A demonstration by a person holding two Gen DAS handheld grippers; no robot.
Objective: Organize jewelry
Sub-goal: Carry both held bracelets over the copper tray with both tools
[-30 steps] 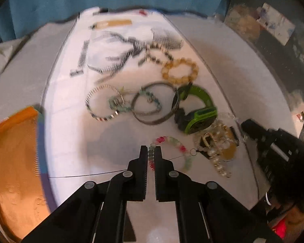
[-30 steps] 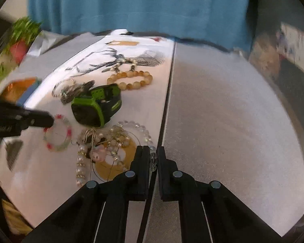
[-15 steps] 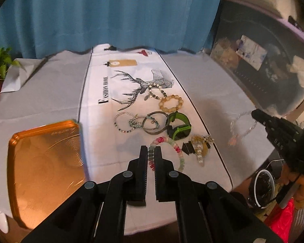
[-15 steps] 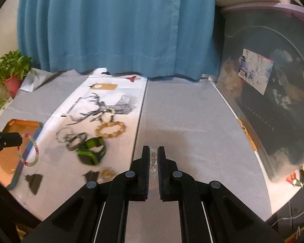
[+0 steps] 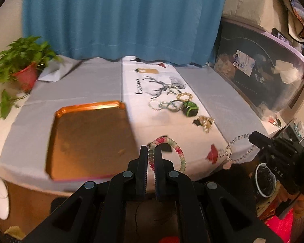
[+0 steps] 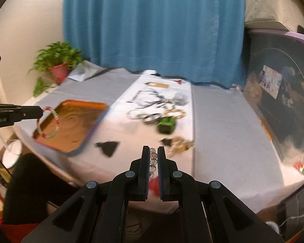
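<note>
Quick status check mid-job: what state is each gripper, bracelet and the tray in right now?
left gripper: shut on the pink-and-green bead bracelet, lifted off the table
right gripper: shut on the clear bead bracelet, hanging in the air
orange tray: flat on the table, nothing in it
green watch: lying on the white runner

Both grippers (image 5: pixel 151 151) (image 6: pixel 154 151) are matte black with ribbed fingers and round silver screws
</note>
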